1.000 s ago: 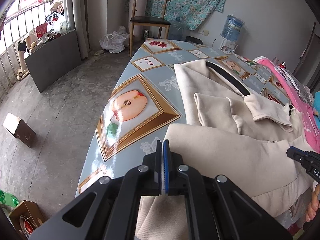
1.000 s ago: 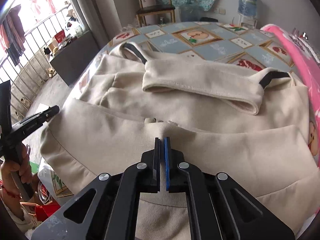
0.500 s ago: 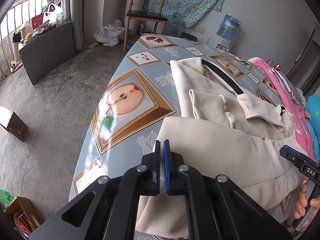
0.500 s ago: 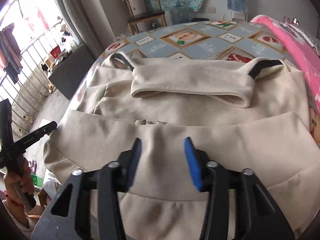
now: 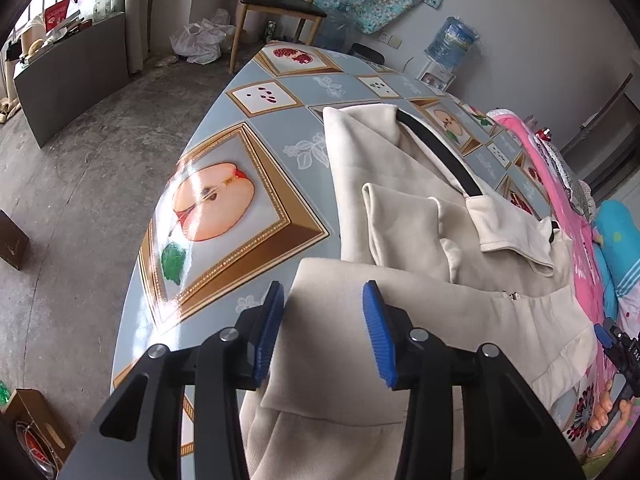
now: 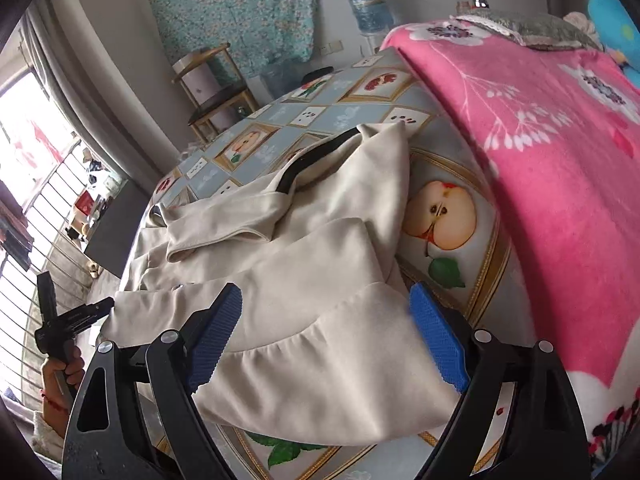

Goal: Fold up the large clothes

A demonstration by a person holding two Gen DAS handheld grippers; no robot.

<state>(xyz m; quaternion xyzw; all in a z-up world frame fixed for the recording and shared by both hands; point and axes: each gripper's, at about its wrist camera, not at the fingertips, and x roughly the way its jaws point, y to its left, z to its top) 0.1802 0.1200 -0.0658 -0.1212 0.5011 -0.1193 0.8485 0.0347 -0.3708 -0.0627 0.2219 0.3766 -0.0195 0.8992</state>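
A cream jacket with black trim [image 5: 420, 300] lies folded on the table, its lower part doubled up over the sleeves. My left gripper [image 5: 322, 292] hovers over the jacket's left folded corner. Its jaws are opening, with the cloth edge between the blue pads [image 5: 272, 332], which do not press on it. My right gripper [image 6: 326, 292] stands over the jacket [image 6: 312, 248] near its right hem corner. Its jaws are opening wide, with cloth below them and nothing pinched. Each view shows the other gripper at its edge: the right gripper [image 5: 608, 336] and the left gripper [image 6: 100, 306], each in a hand.
The table [image 5: 256, 128] has a glossy blue cloth with fruit pictures. A pink flowered blanket [image 6: 540, 140] lies along the right side. A wooden chair [image 5: 280, 0] and a water bottle [image 5: 452, 40] stand beyond the far end. A cardboard box [image 5: 32, 428] sits on the floor at the left.
Both grippers were shut on the jacket's folded hem and have let go, jaws now apart. The right gripper has swung toward the jacket's right corner and rolled. The left shifted slightly.
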